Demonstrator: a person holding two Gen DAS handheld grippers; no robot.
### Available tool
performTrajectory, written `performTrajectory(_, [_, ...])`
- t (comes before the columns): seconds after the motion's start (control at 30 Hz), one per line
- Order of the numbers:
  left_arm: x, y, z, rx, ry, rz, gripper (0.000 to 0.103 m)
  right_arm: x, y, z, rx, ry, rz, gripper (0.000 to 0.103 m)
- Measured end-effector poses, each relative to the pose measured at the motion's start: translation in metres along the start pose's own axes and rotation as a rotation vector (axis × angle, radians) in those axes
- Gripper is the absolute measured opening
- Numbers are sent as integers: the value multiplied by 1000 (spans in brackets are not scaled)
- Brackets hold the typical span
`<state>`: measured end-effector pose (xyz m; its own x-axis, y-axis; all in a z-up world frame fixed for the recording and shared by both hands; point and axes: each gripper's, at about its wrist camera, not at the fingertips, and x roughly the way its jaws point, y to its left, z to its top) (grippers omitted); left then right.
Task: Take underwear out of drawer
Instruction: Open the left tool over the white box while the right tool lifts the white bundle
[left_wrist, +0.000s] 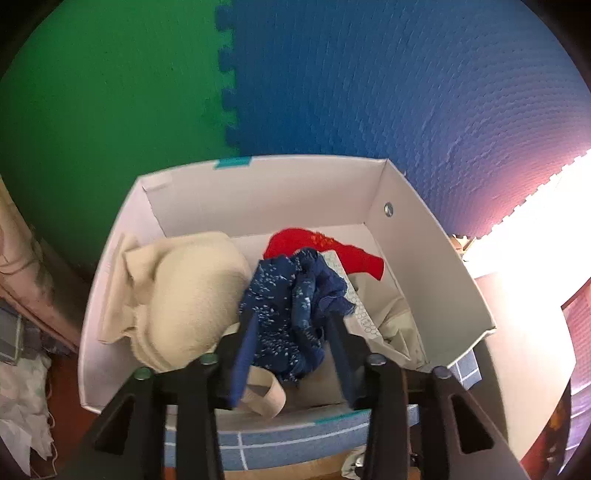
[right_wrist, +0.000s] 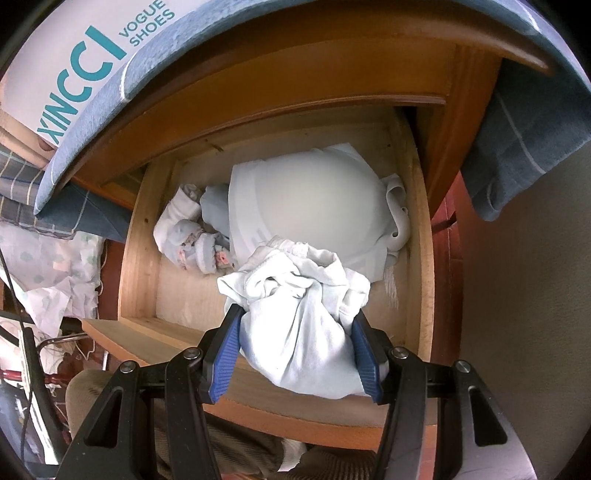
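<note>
In the right wrist view my right gripper (right_wrist: 295, 321) is shut on a bunched pale-blue underwear (right_wrist: 299, 317) and holds it over the open wooden drawer (right_wrist: 136, 258). A white bra (right_wrist: 314, 206) and small baby socks (right_wrist: 192, 240) lie in the drawer behind it. In the left wrist view my left gripper (left_wrist: 291, 321) is shut on a dark blue speckled underwear (left_wrist: 291, 310), held over a white cardboard box (left_wrist: 443, 258). The box holds a cream bra (left_wrist: 184, 291) and a red garment (left_wrist: 332, 251).
A white shoe box (right_wrist: 74, 74) on a blue checked cloth (right_wrist: 517, 140) sits on the cabinet top above the drawer. Green (left_wrist: 110, 92) and blue foam floor mats (left_wrist: 388, 81) lie beyond the cardboard box. Crumpled cloths (right_wrist: 55, 273) lie left of the drawer.
</note>
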<state>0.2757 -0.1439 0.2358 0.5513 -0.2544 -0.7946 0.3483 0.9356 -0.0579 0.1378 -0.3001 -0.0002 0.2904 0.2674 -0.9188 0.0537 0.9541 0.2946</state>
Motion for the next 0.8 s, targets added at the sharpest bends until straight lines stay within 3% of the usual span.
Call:
performTrajectory(0.27, [-57,4,-10,-26,-103,-9,51,2,3,0,-15,-6,-32,53])
performTrajectory(0.5, [-102,20,-52,-20,-187,77,55,-1,7,-1,-35,-29,-51,53])
performTrajectory(0.6, [-107,30,-83,-14,-190,134,57,-3,5,-1,-31,-37,-40,53])
performTrajectory(0.8, [-87,54,-149,-45,-122,203,57,-12,1,-1,-9,-77,-21,53])
